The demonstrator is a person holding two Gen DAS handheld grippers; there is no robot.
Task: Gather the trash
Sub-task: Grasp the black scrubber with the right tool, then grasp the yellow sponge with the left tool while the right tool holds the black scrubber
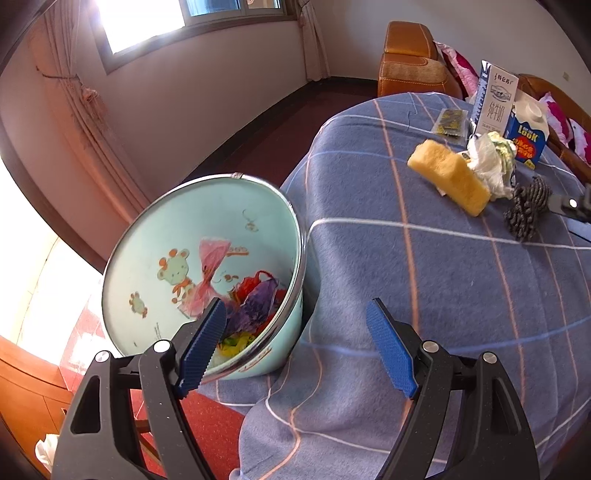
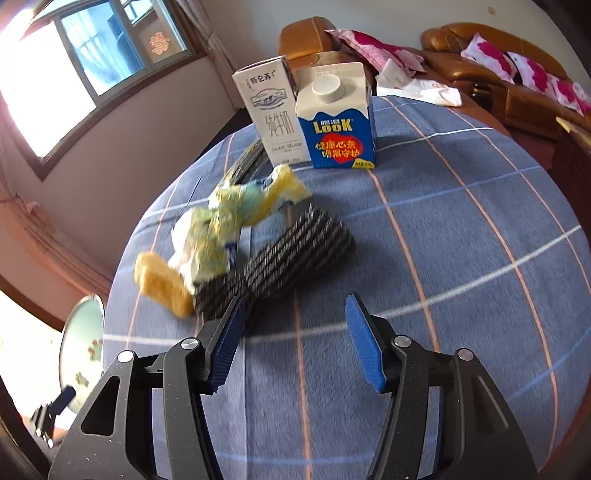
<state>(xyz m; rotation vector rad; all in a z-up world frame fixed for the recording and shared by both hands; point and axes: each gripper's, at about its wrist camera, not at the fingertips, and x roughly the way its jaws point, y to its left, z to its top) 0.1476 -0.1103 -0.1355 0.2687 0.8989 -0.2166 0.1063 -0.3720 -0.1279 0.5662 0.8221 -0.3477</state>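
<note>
A light blue trash bin (image 1: 177, 236) with cartoon prints stands beside the table and holds several coloured wrappers (image 1: 255, 295). My left gripper (image 1: 295, 321) is open and empty, above the bin's near rim and the table edge. On the blue checked tablecloth (image 2: 443, 240) lie a yellow sponge (image 2: 160, 286), a crumpled plastic bag (image 2: 229, 221), a black patterned cloth (image 2: 284, 262), a white milk carton (image 2: 273, 114) and a blue Look carton (image 2: 336, 122). My right gripper (image 2: 293, 321) is open and empty, just short of the black cloth. The bin's rim also shows in the right wrist view (image 2: 79, 350).
A dark snack packet (image 1: 450, 122) lies at the table's far side. Orange sofas with pink cushions (image 2: 517, 66) stand behind the table. A window (image 1: 155, 22) and a curtain are on the far wall. The red floor (image 1: 207, 417) lies below the bin.
</note>
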